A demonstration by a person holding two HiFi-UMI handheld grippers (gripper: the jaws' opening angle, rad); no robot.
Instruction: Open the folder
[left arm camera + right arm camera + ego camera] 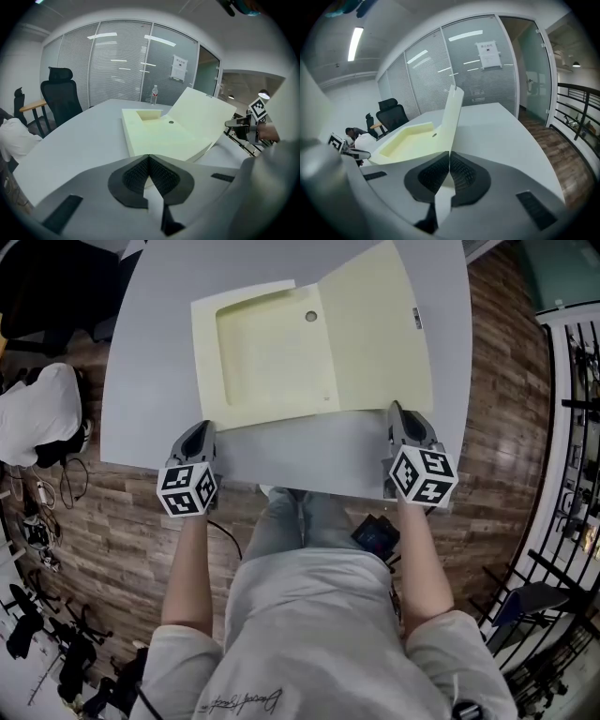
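Note:
A pale yellow box folder (272,357) lies open on the grey table (150,352). Its shallow tray (159,138) faces up, with a small round hole in it. The lid (375,329) is swung out to the right and stands tilted off the table (452,117). My right gripper (397,411) is shut on the lid's near edge, which runs straight into its closed pads (449,153). My left gripper (200,430) is shut, its tip at the tray's near left corner (149,157). Whether it touches the corner I cannot tell.
The table's near edge lies just under both grippers, with the person's legs below it. A black office chair (58,93) and a water bottle (154,93) stand at the far side. A white cloth (37,413) lies left of the table. A black railing (572,427) runs along the right.

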